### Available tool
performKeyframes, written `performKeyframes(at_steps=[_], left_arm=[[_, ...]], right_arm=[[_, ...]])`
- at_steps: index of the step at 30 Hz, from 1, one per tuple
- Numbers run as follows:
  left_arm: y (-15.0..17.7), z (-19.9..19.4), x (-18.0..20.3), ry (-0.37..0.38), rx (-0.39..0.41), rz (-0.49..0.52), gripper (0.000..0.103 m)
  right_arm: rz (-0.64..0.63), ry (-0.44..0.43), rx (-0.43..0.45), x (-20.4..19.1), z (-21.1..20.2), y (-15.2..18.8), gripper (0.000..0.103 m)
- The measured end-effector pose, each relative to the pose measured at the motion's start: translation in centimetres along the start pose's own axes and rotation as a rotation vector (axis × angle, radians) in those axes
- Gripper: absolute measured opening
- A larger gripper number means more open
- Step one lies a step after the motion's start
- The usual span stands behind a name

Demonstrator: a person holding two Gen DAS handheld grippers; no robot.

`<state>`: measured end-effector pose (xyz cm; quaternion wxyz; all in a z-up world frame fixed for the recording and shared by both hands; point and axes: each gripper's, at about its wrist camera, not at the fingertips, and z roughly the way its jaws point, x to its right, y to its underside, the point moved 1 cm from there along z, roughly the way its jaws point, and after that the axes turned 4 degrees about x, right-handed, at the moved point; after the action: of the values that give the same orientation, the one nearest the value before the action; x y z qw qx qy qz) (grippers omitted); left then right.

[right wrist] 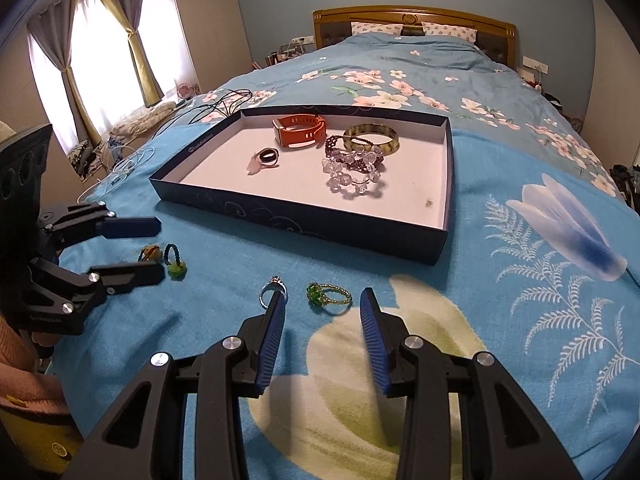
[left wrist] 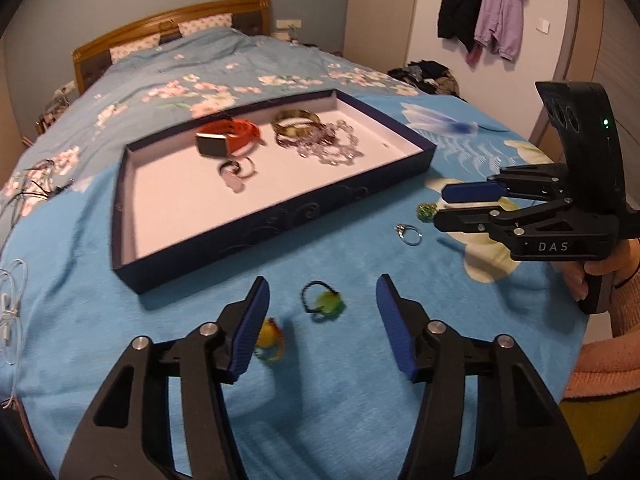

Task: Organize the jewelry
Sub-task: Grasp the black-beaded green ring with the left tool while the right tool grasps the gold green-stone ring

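Both grippers hanging over the bedspread, four little rings loose in front of the tray

My left gripper [left wrist: 322,312] is spread wide with nothing in it, lined up on the black-band ring with a green bead [left wrist: 322,303], and a yellow ring [left wrist: 270,340] sits just by its left finger. My right gripper [right wrist: 322,312] is open and empty too, with the green-stone ring [right wrist: 328,297] lying between its tips and the silver ring [right wrist: 273,289] right against the left finger. Past those on the blue blanket [right wrist: 500,280] is the dark tray [right wrist: 304,226], already holding an orange watch [right wrist: 300,130], a green bangle [right wrist: 372,138], clear beads [right wrist: 354,176], dark beads [right wrist: 340,148] and a small pink-stone ring [right wrist: 264,159]. Way back there's the headboard [right wrist: 412,20].
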<state>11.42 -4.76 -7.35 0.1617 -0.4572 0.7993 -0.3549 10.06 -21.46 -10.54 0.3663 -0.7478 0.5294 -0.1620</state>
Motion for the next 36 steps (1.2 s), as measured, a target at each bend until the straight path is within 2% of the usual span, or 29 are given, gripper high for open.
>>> performKeyframes(at_steps=[3, 11, 23, 27, 29, 31, 36], left_arm=[[0.0, 0.8, 0.2, 0.021, -0.031, -0.011, 0.049], [0.3, 2.0, 0.1, 0.036, -0.069, -0.03, 0.046], [0.2, 2.2, -0.9, -0.003, -0.067, -0.059, 0.022], [0.3, 2.2, -1.0, -0.006, -0.061, -0.066, 0.022], [0.3, 2.1, -0.9, -0.011, -0.059, -0.064, 0.022], [0.3, 2.1, -0.8, -0.015, -0.056, -0.063, 0.021], [0.4, 2.1, -1.2, -0.014, -0.05, -0.078, 0.021]], right_arm=[[0.005, 0.002, -0.002, 0.1, 0.1, 0.0, 0.042], [0.006, -0.003, -0.015, 0.1, 0.4, 0.0, 0.042], [-0.032, 0.038, -0.047, -0.3, 1.5, -0.3, 0.042], [-0.053, 0.057, -0.05, -0.7, 1.6, -0.3, 0.038], [-0.057, 0.057, -0.05, -0.7, 1.6, -0.3, 0.033], [-0.058, 0.054, -0.049, -0.7, 1.6, -0.3, 0.023], [-0.062, 0.052, -0.047, -0.7, 1.5, -0.3, 0.016]])
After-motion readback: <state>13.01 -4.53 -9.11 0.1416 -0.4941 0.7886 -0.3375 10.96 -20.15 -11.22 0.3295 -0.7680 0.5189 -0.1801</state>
